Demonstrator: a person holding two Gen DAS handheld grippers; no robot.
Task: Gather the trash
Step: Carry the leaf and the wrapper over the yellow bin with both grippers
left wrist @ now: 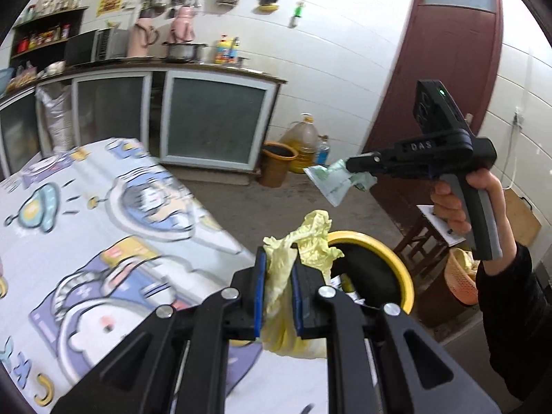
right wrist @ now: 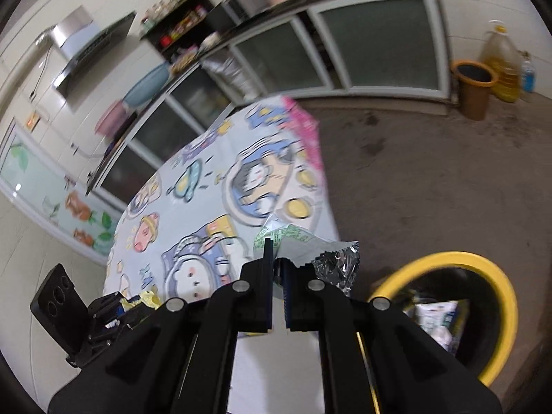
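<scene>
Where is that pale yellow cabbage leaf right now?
In the left wrist view, the cabbage leaf is pinched in the left gripper, beside the table, just short of the yellow-rimmed bin.

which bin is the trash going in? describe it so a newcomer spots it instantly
Start at the table with the cartoon tablecloth; the yellow-rimmed black bin stands on the floor just off its near corner, with wrappers already inside. The orange-rimmed brown bin sits far back against the cabinets beside an oil jug. Only the near one has a yellow rim.
</scene>
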